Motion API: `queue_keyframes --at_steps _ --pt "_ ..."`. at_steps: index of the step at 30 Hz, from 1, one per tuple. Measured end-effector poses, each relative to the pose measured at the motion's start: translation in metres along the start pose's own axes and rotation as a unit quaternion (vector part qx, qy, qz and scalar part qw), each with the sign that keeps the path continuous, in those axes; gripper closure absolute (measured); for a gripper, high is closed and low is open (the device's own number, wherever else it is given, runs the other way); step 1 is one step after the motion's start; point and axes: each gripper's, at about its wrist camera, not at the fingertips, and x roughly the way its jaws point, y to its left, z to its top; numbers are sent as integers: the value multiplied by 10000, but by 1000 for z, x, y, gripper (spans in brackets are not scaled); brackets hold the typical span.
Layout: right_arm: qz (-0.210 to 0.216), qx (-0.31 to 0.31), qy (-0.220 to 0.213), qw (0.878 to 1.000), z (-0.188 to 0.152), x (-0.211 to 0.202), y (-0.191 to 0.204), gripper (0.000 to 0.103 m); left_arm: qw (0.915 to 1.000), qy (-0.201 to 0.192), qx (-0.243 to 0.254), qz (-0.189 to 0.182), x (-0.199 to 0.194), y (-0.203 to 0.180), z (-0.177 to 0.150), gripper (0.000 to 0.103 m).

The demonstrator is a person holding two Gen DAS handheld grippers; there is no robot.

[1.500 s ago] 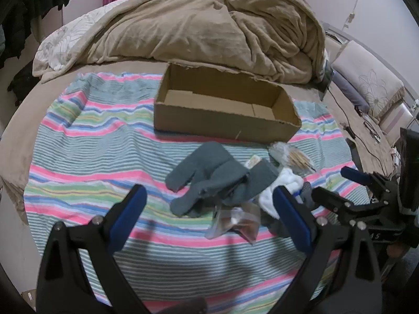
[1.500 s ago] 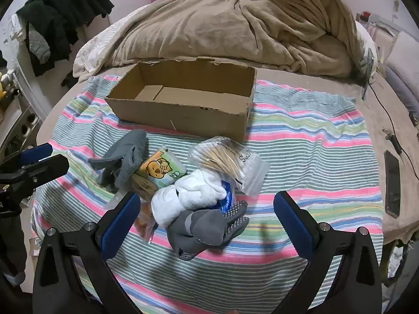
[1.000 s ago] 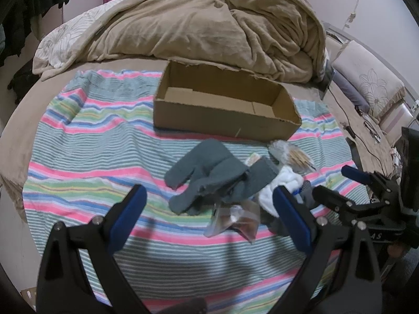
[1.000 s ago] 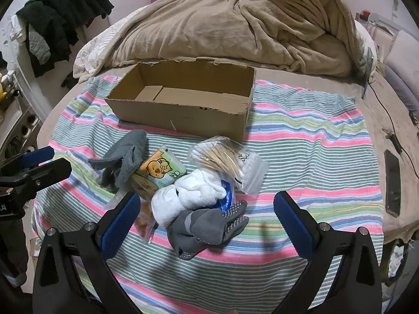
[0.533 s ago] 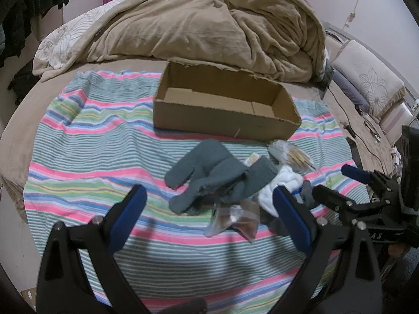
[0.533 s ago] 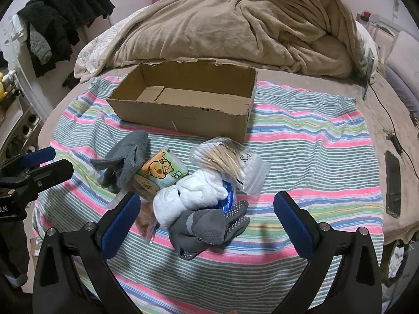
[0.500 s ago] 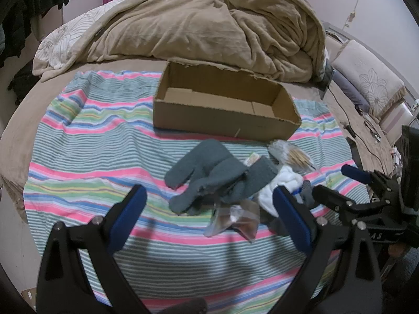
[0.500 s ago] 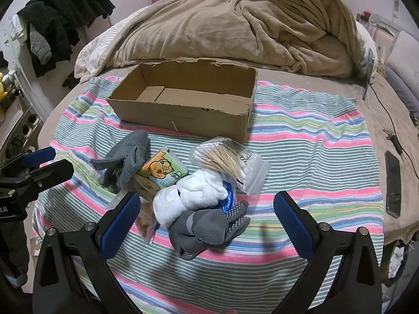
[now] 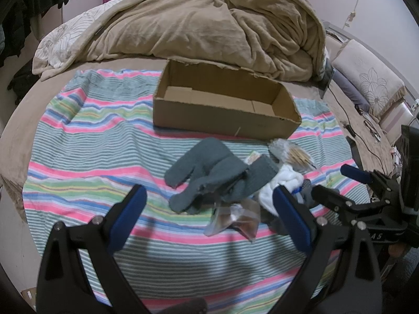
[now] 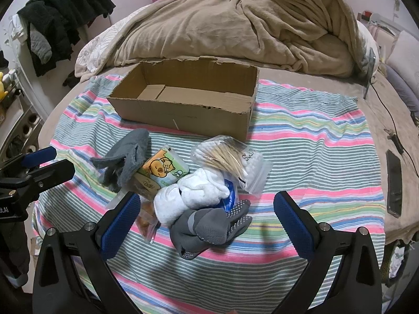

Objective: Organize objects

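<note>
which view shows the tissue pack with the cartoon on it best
The right wrist view: the tissue pack faces the camera, its cartoon print plain, between the grey glove and white socks. In the left wrist view only a pale corner shows behind the glove.

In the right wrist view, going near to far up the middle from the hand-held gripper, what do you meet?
Right hand-held gripper → grey grip socks → white socks → bag of cotton swabs → cardboard box → tan blanket.
</note>
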Motion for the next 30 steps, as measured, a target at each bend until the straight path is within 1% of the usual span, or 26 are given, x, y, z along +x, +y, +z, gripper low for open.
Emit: queue_keyframes --at_steps 10,21,30 --pt "20 -28 12 10000 2 0 0 0 10000 -18 25 8 -1 0 0 5" --pt "21 -46 -84 10000 8 -5 2 0 9999 -94 11 49 -8 2 4 5" --pt "37 -76 -80 9999 8 -5 4 0 10000 -77 22 20 -8 2 3 5"
